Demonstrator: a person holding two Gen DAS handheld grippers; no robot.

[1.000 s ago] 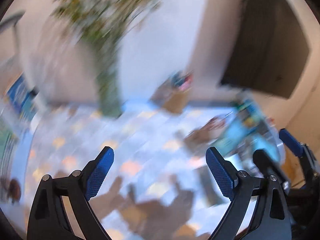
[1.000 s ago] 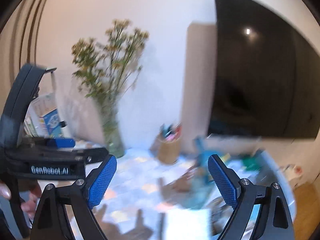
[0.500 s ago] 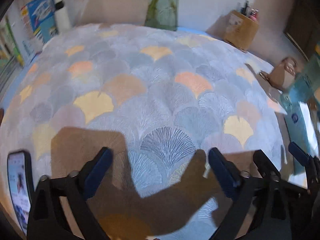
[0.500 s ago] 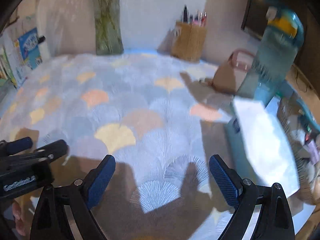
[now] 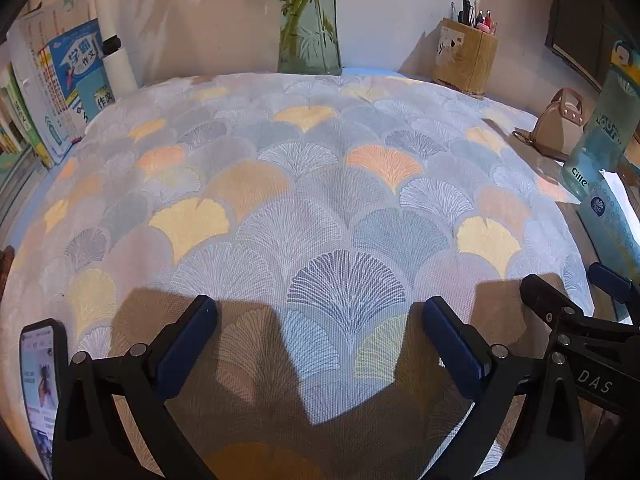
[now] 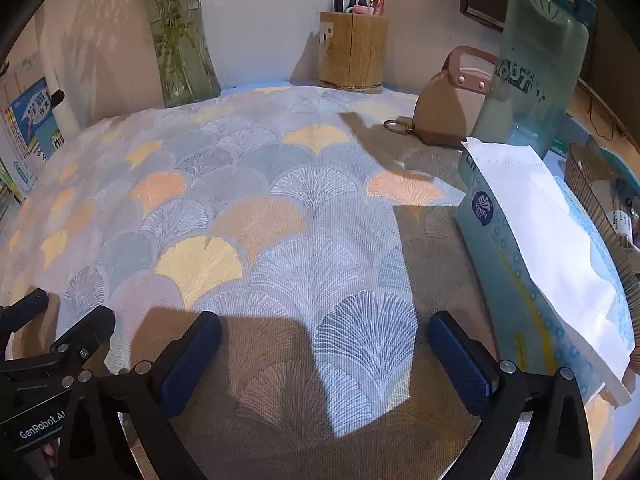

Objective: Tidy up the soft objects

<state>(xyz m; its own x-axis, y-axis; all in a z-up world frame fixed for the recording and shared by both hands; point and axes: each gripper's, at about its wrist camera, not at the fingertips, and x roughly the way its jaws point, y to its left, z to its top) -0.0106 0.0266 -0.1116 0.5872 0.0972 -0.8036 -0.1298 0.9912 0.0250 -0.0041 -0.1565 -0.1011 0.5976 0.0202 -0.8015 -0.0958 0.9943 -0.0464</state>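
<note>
Both tools hang side by side over the table's near edge, the left tool (image 5: 316, 344) and the right tool (image 6: 324, 350) each spread wide and empty above the patterned cloth (image 5: 320, 200). Nothing is gripped yet; this looks like the approach step. The tissue pack (image 6: 532, 248) lies along the right edge, so the next move likely calls for the right tool to swing there and pinch its soft side.

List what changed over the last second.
Both grippers, left and right, tipped down from the wall and flowers toward the fan-patterned fabric cloth, now hovering low over it. Jaws stayed open and empty; nothing was grasped.
</note>
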